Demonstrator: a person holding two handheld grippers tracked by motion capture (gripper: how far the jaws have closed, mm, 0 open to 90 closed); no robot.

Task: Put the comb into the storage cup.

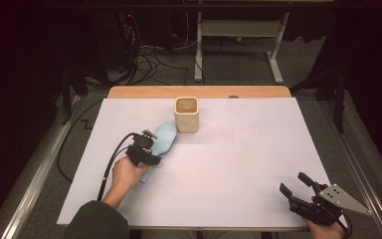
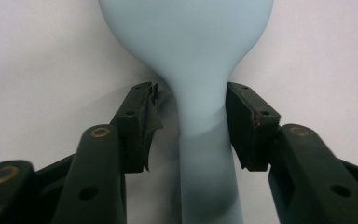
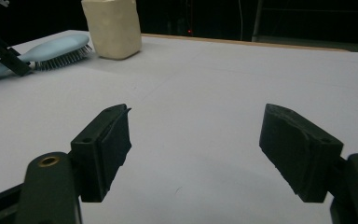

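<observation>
From the high view, your left hand-held gripper (image 1: 149, 147) sits over the handle of the pale blue hairbrush (image 1: 163, 139), which lies flat on the white-covered bench (image 1: 258, 164) left of centre. The brush head points toward the cream square cup (image 1: 186, 114) and ends just beside its lower left corner. Your right hand-held gripper (image 1: 295, 183) rests near the bench's front right corner, jaws spread, well apart from both things.

In the left gripper view, your left hand-held gripper (image 2: 191, 126) has its jaws on either side of the hairbrush (image 2: 191, 56) at the narrow neck where handle meets head. The jaws are partly open: a gap shows on the left side, while the right pad sits very close to the handle, and you cannot tell whether it touches.

In the right gripper view, your right hand-held gripper (image 3: 196, 149) stands wide open with nothing between its jaws, just above the bench (image 3: 214, 84). Far off at upper left, the hairbrush (image 3: 58, 49) lies bristles down, next to the cup (image 3: 113, 28).
</observation>
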